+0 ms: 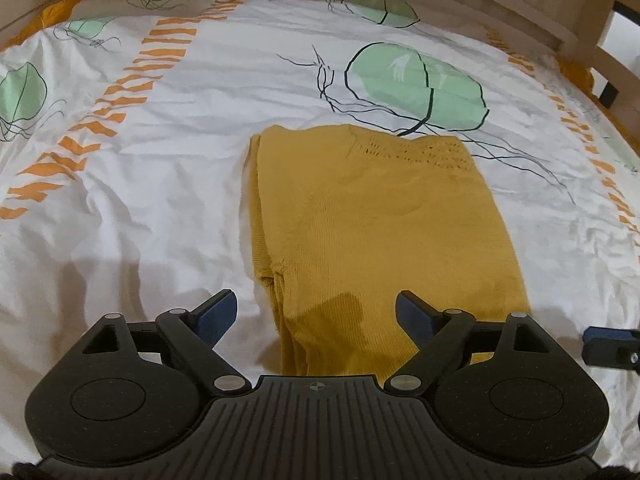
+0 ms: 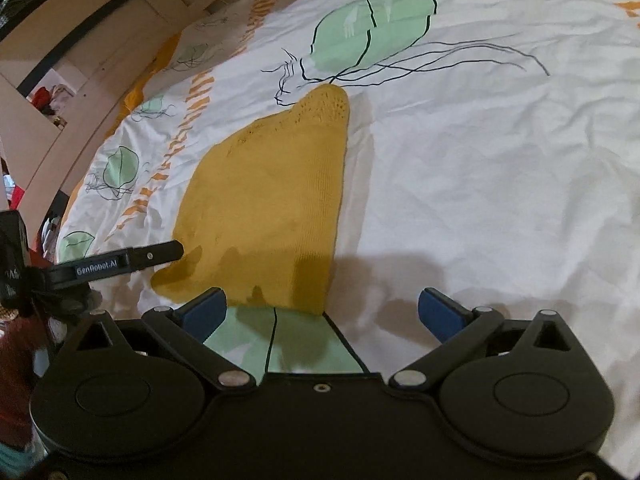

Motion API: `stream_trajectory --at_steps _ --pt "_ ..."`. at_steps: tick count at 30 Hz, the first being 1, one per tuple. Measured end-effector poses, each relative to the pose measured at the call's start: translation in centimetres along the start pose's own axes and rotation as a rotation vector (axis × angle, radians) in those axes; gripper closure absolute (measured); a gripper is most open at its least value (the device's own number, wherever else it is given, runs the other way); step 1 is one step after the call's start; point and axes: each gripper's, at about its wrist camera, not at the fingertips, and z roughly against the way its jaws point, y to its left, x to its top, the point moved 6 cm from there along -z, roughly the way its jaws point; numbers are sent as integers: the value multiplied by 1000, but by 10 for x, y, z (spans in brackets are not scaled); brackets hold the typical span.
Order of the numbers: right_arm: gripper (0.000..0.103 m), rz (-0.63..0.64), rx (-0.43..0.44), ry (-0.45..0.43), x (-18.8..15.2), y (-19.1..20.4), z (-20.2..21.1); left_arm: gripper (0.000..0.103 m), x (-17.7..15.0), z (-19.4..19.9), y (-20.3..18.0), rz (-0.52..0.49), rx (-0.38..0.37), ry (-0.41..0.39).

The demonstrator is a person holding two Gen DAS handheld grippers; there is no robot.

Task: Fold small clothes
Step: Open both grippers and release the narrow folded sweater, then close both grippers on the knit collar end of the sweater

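Note:
A mustard-yellow knit garment (image 1: 372, 220) lies folded into a long rectangle on the bed; it also shows in the right wrist view (image 2: 272, 200). My left gripper (image 1: 316, 314) is open and empty, just above the garment's near end. My right gripper (image 2: 322, 312) is open and empty, at the garment's near right corner. A finger of the right gripper (image 1: 608, 338) shows at the right edge of the left wrist view. The left gripper's finger (image 2: 132, 260) shows at the left of the right wrist view, beside the garment's near left corner.
The bed is covered by a white sheet (image 1: 168, 168) with green jellyfish prints and orange stripes. A wooden bed frame (image 1: 520, 4) runs along the far side. Furniture and clutter (image 2: 48, 96) stand beyond the bed's left edge.

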Motion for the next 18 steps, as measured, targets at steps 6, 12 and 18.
stream_trajectory --at_steps 6,12,18 --pt "1 -29 25 -9 19 6 -19 17 -1 -11 5 19 -15 8" --pt "1 -55 63 -32 40 13 -39 17 -6 -22 13 51 -40 28" --pt "1 -75 90 -52 59 13 -57 13 -13 -32 24 124 -85 32"
